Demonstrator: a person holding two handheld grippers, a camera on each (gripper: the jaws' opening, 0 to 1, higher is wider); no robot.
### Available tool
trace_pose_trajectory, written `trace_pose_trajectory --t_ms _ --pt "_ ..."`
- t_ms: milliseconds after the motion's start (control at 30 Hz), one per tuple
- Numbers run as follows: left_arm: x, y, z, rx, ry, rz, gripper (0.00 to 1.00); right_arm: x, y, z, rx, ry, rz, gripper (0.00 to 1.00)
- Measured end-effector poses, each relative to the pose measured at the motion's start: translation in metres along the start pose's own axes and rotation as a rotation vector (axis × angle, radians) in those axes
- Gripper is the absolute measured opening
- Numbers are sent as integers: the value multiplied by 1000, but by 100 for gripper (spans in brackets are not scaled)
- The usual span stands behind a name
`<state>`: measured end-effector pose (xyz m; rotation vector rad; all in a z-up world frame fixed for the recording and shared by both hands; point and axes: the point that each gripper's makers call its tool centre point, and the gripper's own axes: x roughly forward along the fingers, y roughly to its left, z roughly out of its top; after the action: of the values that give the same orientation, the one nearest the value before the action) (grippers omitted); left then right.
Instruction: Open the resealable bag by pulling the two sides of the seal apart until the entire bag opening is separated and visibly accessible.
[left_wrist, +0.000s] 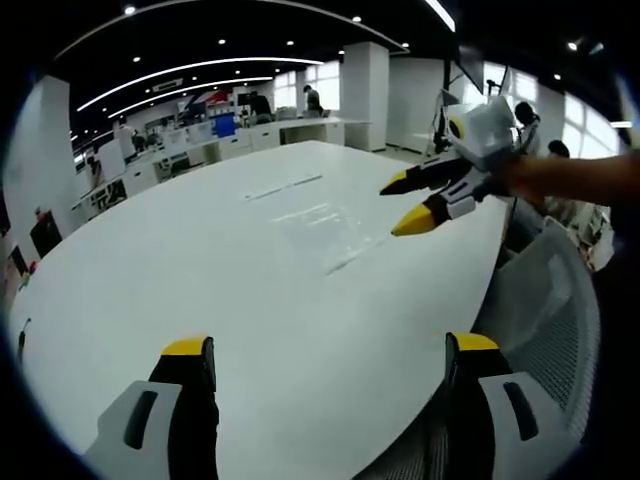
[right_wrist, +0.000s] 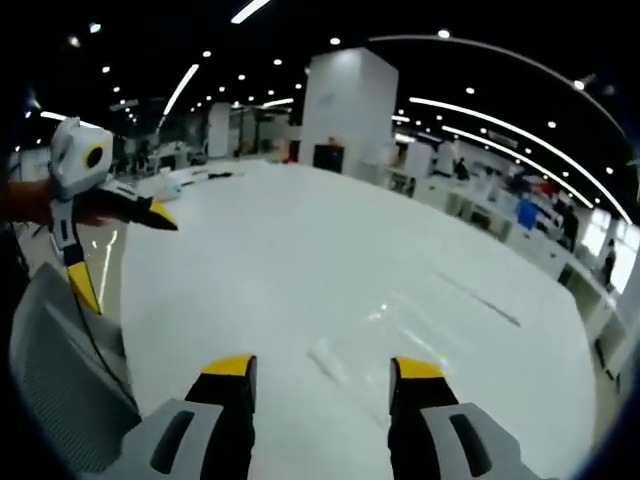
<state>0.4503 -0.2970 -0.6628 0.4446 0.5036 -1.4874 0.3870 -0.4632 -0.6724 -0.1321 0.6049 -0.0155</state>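
While both tools gape, bag lies flat.

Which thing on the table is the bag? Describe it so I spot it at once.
Look at the big white table. The resealable bag lies flat near its middle, below the right gripper. It is clear and glossy, betrayed mainly by its sheen and straight edges.

facing views, above shared white table

Clear resealable bag lies flat on white table, seal state unclear.
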Motion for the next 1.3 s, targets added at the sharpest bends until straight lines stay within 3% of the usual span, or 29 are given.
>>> trace_pose_trajectory --t_ms 167,400,767,1300 --pt "1 4 1 -5 -2 6 93 12 -5 0 -46 17 16 47" --pt "6 7 1 -25 -3 1 93 39 -13 -18 -130 89 20 39" --pt "10 11 7 -9 -5 -2 92 74 -14 -32 -152 125 51 27" --pt "15 11 1 -13 22 -8 91 93 -6 -59 -208 200 112 16"
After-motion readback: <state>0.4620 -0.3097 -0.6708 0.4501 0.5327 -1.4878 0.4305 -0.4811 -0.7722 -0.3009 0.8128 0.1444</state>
